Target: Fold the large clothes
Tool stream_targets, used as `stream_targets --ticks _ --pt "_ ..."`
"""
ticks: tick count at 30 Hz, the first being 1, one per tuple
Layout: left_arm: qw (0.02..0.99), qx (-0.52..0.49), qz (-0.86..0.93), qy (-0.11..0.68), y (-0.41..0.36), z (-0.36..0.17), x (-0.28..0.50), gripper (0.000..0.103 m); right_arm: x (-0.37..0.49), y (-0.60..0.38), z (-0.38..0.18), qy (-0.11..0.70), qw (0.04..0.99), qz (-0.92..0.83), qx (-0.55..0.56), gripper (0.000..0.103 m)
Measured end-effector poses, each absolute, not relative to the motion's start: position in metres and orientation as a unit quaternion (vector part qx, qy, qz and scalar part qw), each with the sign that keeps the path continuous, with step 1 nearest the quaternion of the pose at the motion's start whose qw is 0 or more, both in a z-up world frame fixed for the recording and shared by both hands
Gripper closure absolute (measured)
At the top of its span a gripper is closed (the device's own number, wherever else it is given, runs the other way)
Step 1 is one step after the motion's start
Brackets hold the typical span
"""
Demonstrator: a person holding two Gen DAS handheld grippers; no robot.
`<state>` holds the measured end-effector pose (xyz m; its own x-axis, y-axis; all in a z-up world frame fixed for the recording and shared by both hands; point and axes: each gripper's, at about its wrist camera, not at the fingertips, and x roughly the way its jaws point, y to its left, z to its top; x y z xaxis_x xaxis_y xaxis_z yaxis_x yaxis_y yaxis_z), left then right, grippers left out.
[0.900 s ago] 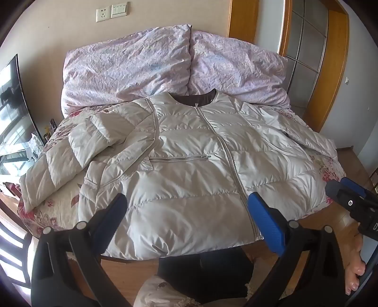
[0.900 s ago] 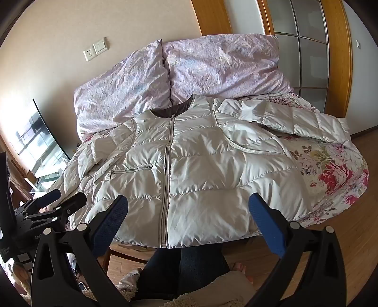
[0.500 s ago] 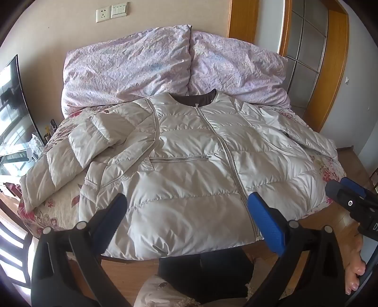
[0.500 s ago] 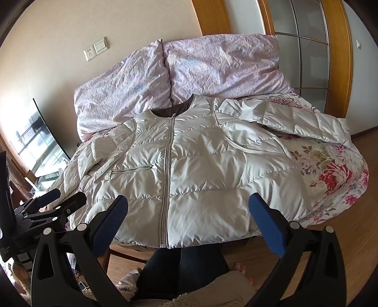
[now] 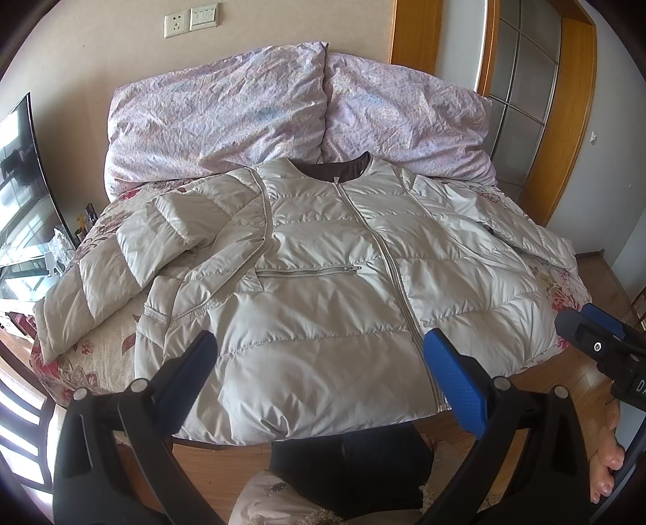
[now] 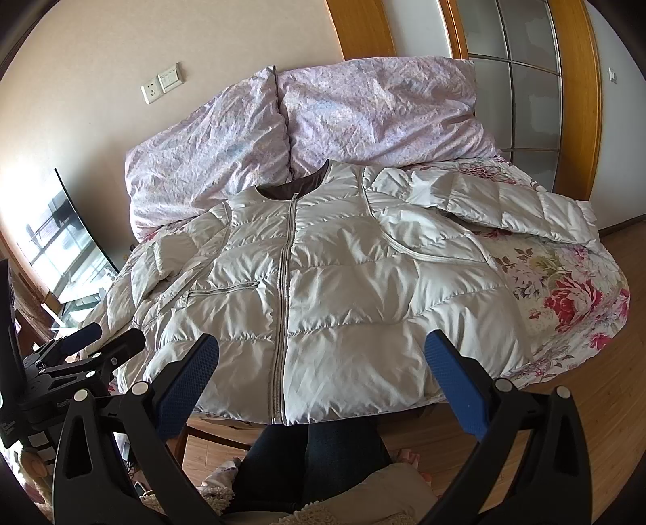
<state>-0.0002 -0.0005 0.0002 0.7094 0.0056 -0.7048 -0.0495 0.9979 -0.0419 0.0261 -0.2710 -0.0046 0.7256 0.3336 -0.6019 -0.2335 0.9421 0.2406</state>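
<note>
Left gripper (image 5: 319, 371) and right gripper (image 6: 321, 373) hover, jaws spread wide.

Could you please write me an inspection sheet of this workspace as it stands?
Surface: bed with floral sheet, wooden frame.
Job's things: white down jacket lying front up, zipped, unfolded; left sleeve doubled back, right sleeve spread sideways.
Clutter: two lilac pillows at the head.
Grippers: left gripper and right gripper open, empty, short of the hem.
Cables: nothing seen.
Surroundings: wall socket, television, wooden door frame, wood floor.
</note>
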Motion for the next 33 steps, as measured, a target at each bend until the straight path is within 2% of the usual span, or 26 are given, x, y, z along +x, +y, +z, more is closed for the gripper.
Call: stream_targets --ticks 33 --pt "0.924 -0.029 0.015 0.380 -0.0005 0.0001 -0.0006 0.002 0.0282 -0.2710 -0.0068 0.337 0.926 0.152 0.075 0.001"
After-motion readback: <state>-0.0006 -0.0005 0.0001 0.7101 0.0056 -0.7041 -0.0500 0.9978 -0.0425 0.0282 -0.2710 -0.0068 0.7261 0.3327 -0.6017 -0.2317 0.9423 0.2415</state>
